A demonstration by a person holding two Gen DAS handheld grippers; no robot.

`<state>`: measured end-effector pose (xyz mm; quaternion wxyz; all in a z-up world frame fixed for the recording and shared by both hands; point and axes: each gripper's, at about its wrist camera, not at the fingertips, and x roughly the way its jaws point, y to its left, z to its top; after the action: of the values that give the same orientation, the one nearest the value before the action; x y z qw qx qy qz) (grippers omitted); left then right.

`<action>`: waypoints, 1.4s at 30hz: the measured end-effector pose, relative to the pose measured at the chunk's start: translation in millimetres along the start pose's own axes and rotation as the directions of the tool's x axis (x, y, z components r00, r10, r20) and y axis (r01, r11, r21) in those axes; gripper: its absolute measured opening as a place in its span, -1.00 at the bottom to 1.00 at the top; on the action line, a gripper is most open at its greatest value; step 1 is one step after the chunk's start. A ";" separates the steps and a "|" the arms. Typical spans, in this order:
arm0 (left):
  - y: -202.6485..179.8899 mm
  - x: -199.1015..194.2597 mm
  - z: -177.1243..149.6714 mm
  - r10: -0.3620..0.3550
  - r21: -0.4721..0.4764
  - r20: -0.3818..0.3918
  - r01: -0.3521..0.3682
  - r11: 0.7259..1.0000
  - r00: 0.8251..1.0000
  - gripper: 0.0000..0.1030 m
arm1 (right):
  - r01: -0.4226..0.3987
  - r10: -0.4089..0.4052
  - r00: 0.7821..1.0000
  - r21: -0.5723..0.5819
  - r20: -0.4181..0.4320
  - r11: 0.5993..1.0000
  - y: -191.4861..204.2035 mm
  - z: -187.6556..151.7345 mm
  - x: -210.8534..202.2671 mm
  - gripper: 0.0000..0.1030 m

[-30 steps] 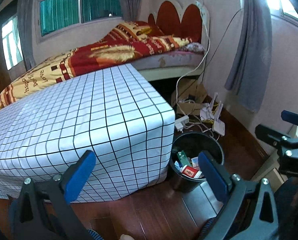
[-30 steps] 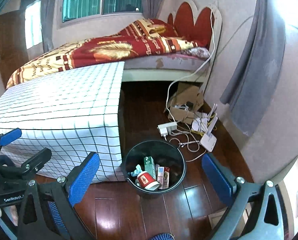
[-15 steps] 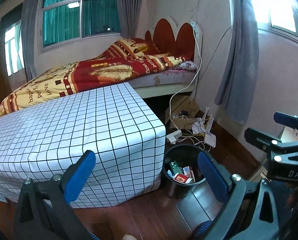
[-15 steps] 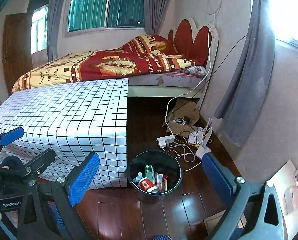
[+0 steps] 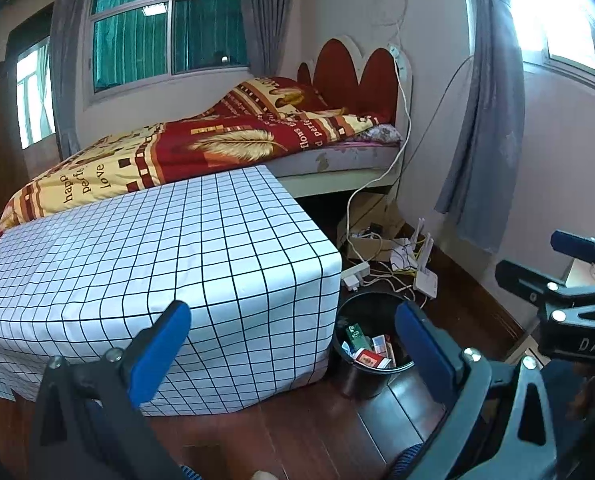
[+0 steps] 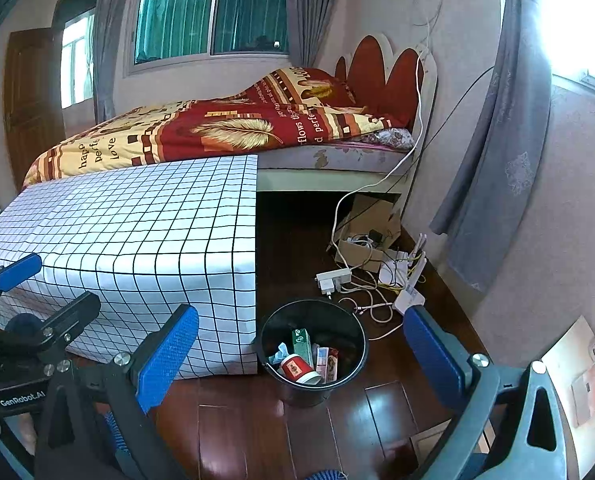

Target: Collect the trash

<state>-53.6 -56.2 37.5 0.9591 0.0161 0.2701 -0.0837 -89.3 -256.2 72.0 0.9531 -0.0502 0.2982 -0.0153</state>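
My left tool (image 5: 289,340) and right tool (image 6: 301,346) both stood apart and empty. The trash (image 6: 301,364) lay inside the black bin (image 6: 349,364) beside the checked bench (image 5: 157,264). Collection looked finished; next I'd check the floor for strays.

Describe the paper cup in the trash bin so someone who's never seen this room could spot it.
Find the table under the white grid cloth; the black bin stands on the floor at its corner. Inside, among flat cartons and wrappers, lies the paper cup: the only round item, red, tipped on its side.
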 end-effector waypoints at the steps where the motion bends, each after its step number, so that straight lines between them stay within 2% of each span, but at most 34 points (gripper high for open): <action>1: -0.4 -0.1 0.2 0.000 0.000 0.004 0.000 1.000 1.000 0.99 | 0.001 -0.001 1.000 0.001 0.000 1.000 -0.1 -0.5 -0.4 1.00; 42: 0.0 -1.6 -1.1 -0.004 0.028 0.007 0.004 1.000 1.000 0.99 | -0.004 0.004 1.000 0.014 -0.001 1.000 -2.2 -2.3 0.5 1.00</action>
<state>-55.4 -55.9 37.3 0.9595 0.0285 0.2657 -0.0895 -90.3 -258.6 70.1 0.9533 -0.0430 0.2985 -0.0157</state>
